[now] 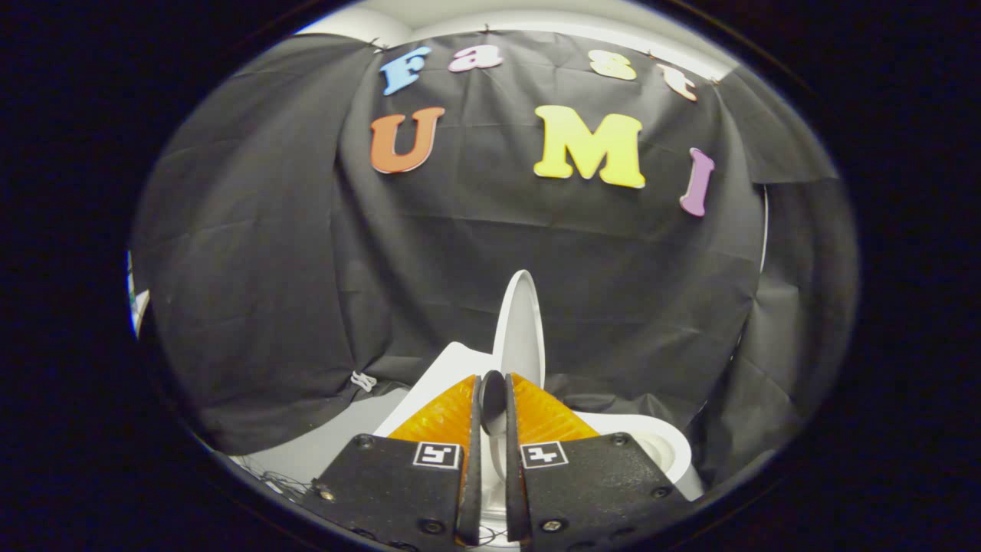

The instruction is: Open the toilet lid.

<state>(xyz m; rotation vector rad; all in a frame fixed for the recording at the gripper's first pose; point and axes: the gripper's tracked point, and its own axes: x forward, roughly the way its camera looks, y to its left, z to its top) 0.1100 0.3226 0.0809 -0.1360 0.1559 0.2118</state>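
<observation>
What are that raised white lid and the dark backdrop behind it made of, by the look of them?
The toilet lid, standing upright just beyond the gripper, whose fingers are nearly closed on its edge, looks like smooth, glossy white plastic: it is thin, with an even sheen. The backdrop looks like matte black woven cloth: creased and draped.

One toilet (659, 441) stands against the black cloth wall (306, 253), and every count here is taken around it. It carries one lid (520, 326), raised upright and seen edge-on, and one bowl rim shows to the right of that lid. One gripper (492, 399) sits just in front of the toilet, with two jaws nearly closed on the lid's lower edge (a thin gap remains between them). Each jaw bears one square marker, two in all. One small white cord loop (363, 380) lies left of the toilet, at the cloth's hem.
</observation>
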